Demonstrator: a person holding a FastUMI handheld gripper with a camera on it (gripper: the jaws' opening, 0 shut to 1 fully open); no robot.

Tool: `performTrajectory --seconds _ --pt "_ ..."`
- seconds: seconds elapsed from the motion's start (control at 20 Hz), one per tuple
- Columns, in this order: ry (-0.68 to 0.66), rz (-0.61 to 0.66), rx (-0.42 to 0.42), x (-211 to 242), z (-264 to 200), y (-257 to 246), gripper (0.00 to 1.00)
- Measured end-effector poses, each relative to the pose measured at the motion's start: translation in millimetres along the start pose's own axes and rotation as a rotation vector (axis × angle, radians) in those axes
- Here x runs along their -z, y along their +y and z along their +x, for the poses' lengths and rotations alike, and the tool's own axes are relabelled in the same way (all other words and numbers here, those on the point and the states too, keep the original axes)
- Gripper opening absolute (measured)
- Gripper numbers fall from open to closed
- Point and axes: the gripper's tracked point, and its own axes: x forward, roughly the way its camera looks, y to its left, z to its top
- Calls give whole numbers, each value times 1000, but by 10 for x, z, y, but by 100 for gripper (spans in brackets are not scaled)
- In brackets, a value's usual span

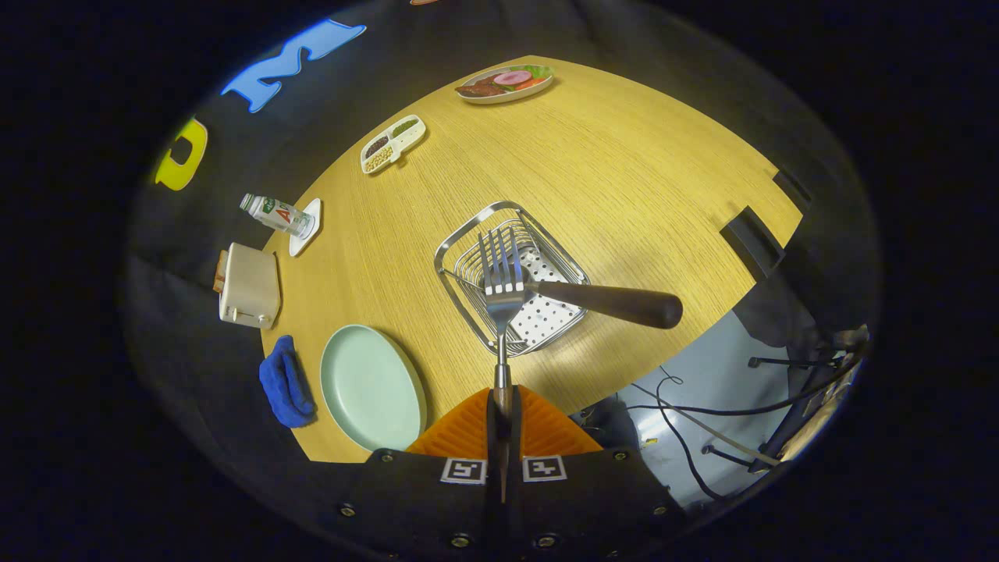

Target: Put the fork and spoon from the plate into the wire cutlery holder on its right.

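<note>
My gripper (pixel 502 402) is shut on the handle of a metal fork (pixel 501 273), whose tines point away from me and hang over the wire cutlery holder (pixel 460 238). The holder is a chrome wire basket with a white perforated floor, standing mid-table. A utensil with a dark handle (pixel 616 303), likely the spoon, lies in the holder with its handle sticking out over the right rim; its head is hidden behind the fork. The pale green plate (pixel 371 386) sits bare on the table to the left of my fingers (pixel 468 428).
A blue cloth (pixel 286 382) lies left of the plate. Further left stand a cream toaster (pixel 248 286) and a tipped bottle (pixel 277 215) on a coaster. A divided snack dish (pixel 392 143) and a food plate (pixel 506 83) sit far back. Table edge and cables (pixel 687 421) lie right.
</note>
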Motion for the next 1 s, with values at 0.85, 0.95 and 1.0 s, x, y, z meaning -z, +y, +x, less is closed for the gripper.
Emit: performTrajectory --seconds 0.85,0.95,1.0 --pt "-32 84 3 -134 -92 -38 18" --pt "-58 86 -4 -172 -135 -22 27" --pt "-64 89 -11 -192 -169 -14 36"
